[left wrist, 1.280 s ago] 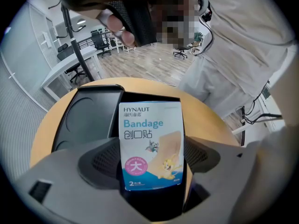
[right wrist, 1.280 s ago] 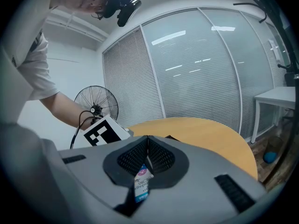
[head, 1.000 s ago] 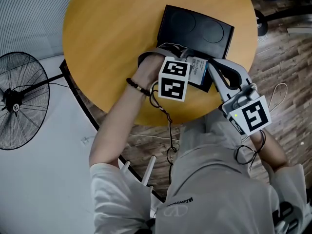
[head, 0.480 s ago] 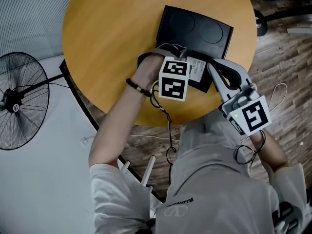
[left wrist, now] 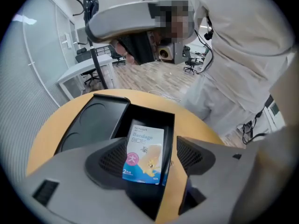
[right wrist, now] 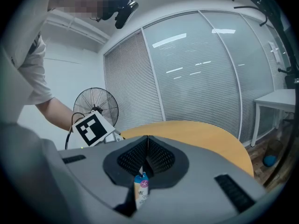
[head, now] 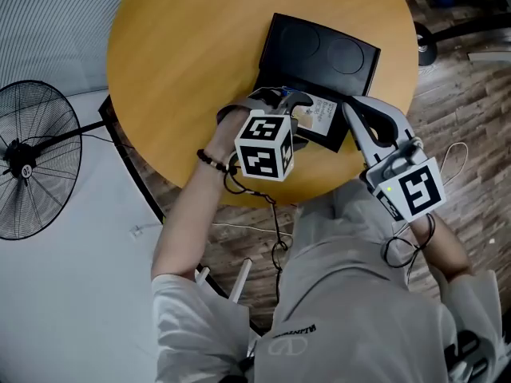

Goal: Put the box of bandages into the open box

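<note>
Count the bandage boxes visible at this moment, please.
1. The bandage box is inside the open black box on the round wooden table. No other shows, though one could lie hidden beneath it.

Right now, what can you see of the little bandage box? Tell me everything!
The bandage box is a small, flat cardboard pack, closed. It is white on top with blue "Bandage" lettering, a pink dot, a tan cartoon picture and a blue strip at the bottom. It sits face up inside the black open box and seems to lean rather than lie flat. The left gripper has just been closing its jaws a little. They stand apart, with the pack between them but not pressed.
</note>
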Action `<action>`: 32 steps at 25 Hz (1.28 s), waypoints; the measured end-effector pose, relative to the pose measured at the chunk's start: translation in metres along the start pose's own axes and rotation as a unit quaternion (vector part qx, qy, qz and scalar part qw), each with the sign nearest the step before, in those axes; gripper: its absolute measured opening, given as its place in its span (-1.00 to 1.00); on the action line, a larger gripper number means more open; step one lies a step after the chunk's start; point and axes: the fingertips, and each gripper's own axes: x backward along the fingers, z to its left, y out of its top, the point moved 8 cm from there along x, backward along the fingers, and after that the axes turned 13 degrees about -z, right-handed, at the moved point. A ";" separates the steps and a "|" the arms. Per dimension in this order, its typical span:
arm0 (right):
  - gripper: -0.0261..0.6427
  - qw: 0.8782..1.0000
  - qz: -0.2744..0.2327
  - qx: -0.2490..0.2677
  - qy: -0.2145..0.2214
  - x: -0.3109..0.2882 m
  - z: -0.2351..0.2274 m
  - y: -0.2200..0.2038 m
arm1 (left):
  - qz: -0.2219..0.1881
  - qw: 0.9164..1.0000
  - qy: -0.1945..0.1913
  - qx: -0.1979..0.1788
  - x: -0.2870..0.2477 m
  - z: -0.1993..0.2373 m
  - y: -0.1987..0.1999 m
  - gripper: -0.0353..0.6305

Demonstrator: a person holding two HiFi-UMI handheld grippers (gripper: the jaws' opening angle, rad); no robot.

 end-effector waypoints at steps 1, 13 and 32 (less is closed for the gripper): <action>-0.87 1.000 -0.001 0.002 0.000 0.000 0.000 0.002 | -0.012 1.000 0.014 0.006 0.005 -0.002 0.000 0.12; -0.87 0.999 -0.017 0.038 0.020 -0.001 0.026 0.041 | -0.170 0.940 0.293 0.048 0.083 -0.045 0.008 -0.83; -0.87 0.989 -0.070 0.130 -0.032 0.048 0.063 0.114 | -0.326 0.610 0.697 0.188 0.203 -0.171 0.036 -0.88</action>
